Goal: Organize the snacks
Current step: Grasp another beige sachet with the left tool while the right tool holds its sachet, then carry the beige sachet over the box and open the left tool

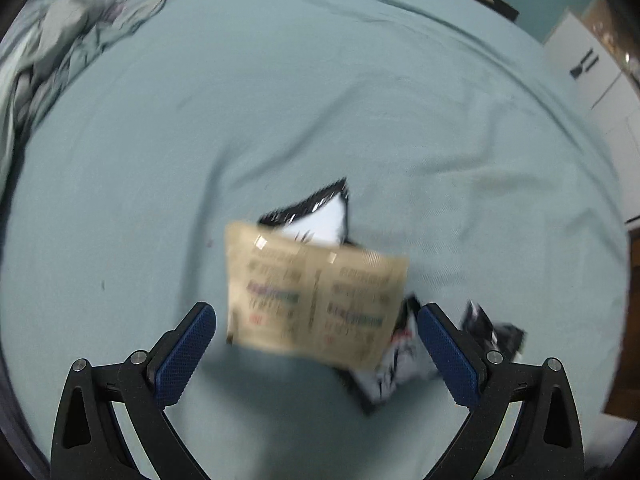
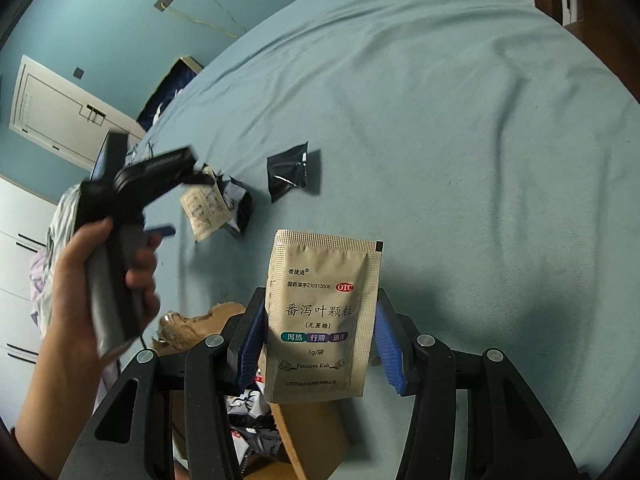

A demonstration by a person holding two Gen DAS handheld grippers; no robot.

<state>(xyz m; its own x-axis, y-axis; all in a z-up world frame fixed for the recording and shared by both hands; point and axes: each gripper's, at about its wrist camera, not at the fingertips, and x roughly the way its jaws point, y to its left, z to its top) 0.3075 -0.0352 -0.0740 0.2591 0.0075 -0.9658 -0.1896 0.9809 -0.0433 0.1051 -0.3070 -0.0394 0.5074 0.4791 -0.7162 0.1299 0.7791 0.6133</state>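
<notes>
My right gripper (image 2: 320, 298) is shut on a tan sachet (image 2: 320, 320) with printed text, holding it upright by its side edges above an open cardboard box (image 2: 312, 436). A hand carries my left gripper (image 2: 190, 202) at the left of the right wrist view. In the left wrist view, the left gripper (image 1: 316, 310) stands open and points down over a second, blurred tan sachet (image 1: 312, 296), its blue pads (image 1: 180, 360) apart from the sachet's edges. That sachet rests on black-and-white packets (image 1: 384, 372) on the teal sheet. One black packet (image 2: 288, 172) lies alone farther out.
The teal bed sheet (image 1: 280, 100) spreads wide and wrinkled. Crumpled bedding (image 1: 60, 40) is piled at its far left. The cardboard box holds several packets (image 2: 252, 412). White cabinets (image 1: 592, 72) and a white door (image 2: 60, 108) stand beyond the bed.
</notes>
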